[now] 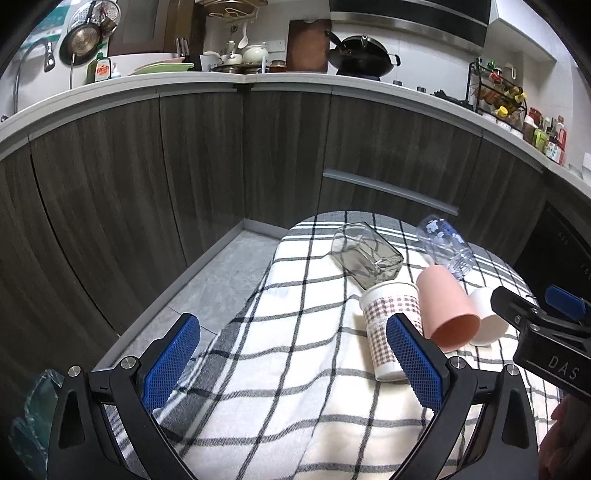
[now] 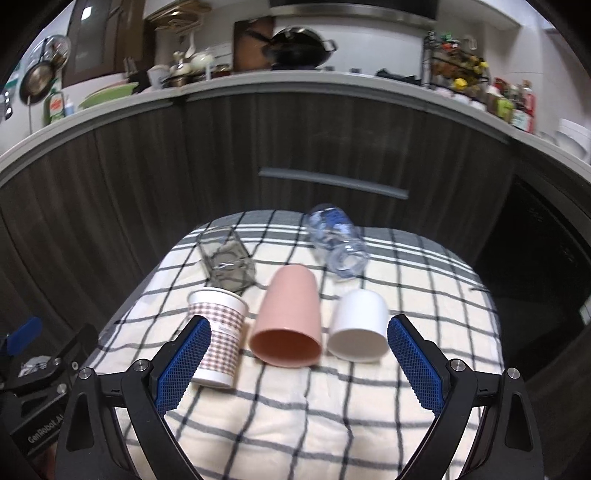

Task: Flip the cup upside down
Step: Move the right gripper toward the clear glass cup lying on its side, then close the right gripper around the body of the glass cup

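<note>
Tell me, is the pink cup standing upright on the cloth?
No, the pink cup lies on its side on the checked cloth, its open mouth facing the camera.

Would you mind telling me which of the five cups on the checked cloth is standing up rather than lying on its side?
The paper cup with the red check pattern, at the left of the front row; the other four lie on their sides.

Dark wood-grain cabinets [image 1: 207,166] curve around the far side of the kitchen, topped by a pale worktop [image 1: 295,79]. A black wok [image 1: 364,55] sits far back beneath the steel range hood [image 1: 406,22], with a wooden cutting board [image 1: 308,46] leaning left of it. A spice rack [image 1: 496,92] stands to the right, a faucet [image 1: 35,59] far left. The floor is grey tile [image 1: 221,288].
</note>
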`<action>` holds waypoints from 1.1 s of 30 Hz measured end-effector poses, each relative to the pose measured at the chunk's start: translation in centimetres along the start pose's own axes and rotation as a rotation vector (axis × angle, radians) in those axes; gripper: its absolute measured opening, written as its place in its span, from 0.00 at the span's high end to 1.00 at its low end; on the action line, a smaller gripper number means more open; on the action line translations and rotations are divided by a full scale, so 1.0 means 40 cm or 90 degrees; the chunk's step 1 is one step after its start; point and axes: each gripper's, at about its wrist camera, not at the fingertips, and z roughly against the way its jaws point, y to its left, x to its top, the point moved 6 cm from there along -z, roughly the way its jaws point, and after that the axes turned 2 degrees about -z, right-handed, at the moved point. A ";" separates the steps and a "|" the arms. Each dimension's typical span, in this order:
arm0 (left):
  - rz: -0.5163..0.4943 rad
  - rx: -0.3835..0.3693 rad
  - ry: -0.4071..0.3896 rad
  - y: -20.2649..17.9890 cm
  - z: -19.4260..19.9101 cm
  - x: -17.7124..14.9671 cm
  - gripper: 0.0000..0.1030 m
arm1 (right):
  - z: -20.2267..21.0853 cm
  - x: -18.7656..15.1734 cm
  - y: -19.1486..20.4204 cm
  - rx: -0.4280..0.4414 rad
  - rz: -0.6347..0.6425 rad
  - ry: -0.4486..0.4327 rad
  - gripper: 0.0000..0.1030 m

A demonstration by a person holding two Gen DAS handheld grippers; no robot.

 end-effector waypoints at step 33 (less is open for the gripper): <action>0.007 0.022 0.176 0.011 -0.274 0.103 0.00 | -0.489 0.179 0.227 0.106 0.177 0.271 0.07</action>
